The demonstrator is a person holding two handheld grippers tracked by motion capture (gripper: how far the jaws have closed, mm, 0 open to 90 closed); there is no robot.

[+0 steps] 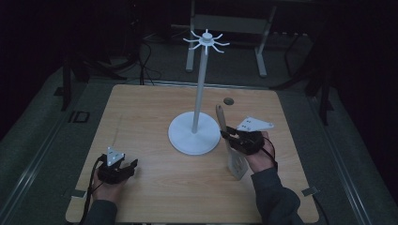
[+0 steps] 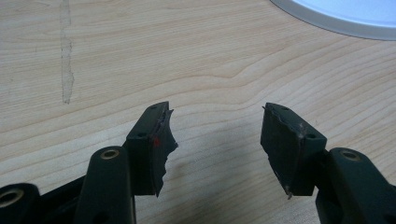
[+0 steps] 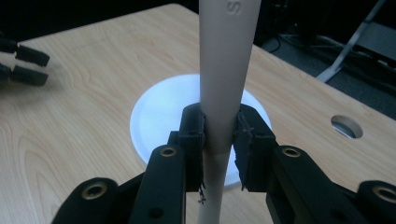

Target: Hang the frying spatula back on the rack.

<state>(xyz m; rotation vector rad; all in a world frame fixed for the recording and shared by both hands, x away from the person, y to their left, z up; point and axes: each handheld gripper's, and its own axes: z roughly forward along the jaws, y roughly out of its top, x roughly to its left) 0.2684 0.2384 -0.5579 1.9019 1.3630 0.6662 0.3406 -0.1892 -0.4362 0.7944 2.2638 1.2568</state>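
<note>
A beige spatula [image 1: 236, 161] with a slotted blade is held by its handle in my right gripper [image 1: 229, 135], right of the stand. Its handle tip points to the far side and its blade is toward the person. In the right gripper view both jaws press on the spatula's handle [image 3: 227, 56], and my right gripper [image 3: 219, 135] is shut on it. A white stand [image 1: 201, 79] with hooked arms at the top rises from a round base [image 1: 183, 136] in the table's middle. My left gripper [image 1: 130, 165] rests at the front left, and its view shows the left gripper [image 2: 215, 135] open over bare wood.
The wooden table [image 1: 141, 108] has a small round hole [image 1: 228, 100] near its far right, seen in the right gripper view as the hole [image 3: 346, 126]. The stand's base [image 2: 345, 14] lies ahead of the left gripper. Dark floor, cables and a metal frame [image 1: 260, 42] lie beyond the table.
</note>
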